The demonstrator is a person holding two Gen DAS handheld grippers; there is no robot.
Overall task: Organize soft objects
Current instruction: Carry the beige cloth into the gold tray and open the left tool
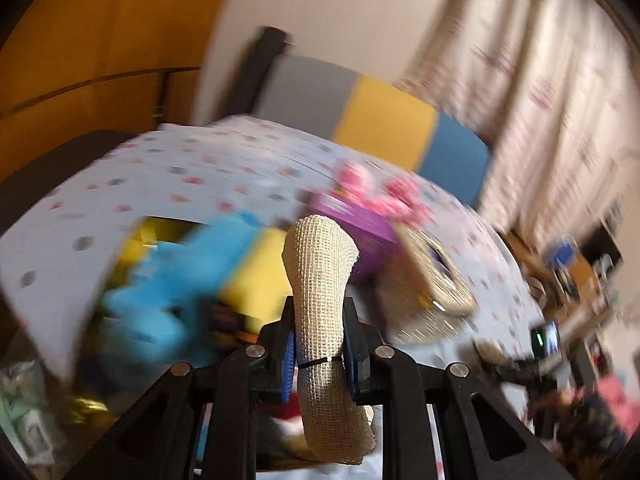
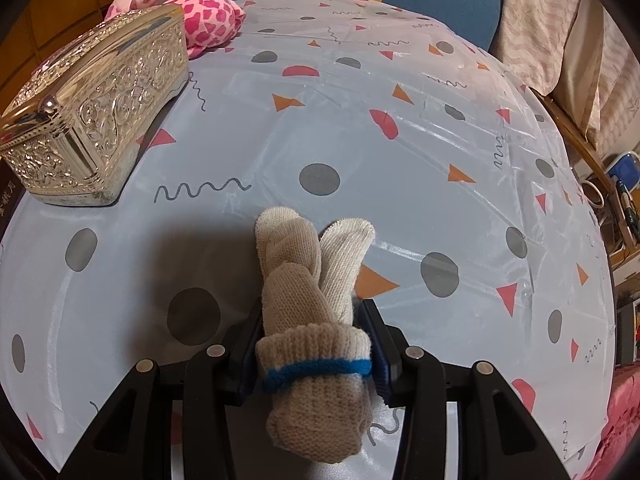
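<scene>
My left gripper [image 1: 319, 312] is shut on a beige mesh bandage roll [image 1: 320, 276] tied with a thin black band; the roll sticks up between the fingers, above the table. The left wrist view is blurred by motion. My right gripper [image 2: 316, 320] is shut on a bundle of cream knitted gloves [image 2: 312, 300] with a blue cuff band, held just over the patterned tablecloth [image 2: 400, 140]. A pink spotted plush toy [image 2: 200, 12] lies at the table's far left, behind an ornate silver box [image 2: 92, 108]. A blue plush [image 1: 172, 280] lies over a yellow thing at the left.
A purple box [image 1: 356, 228] stands by the silver box [image 1: 432, 280] and the pink plush [image 1: 380, 192]. Chairs in grey, yellow and blue [image 1: 384, 124] line the far side. A curtain [image 1: 540, 80] hangs at right above cluttered furniture [image 1: 568, 272].
</scene>
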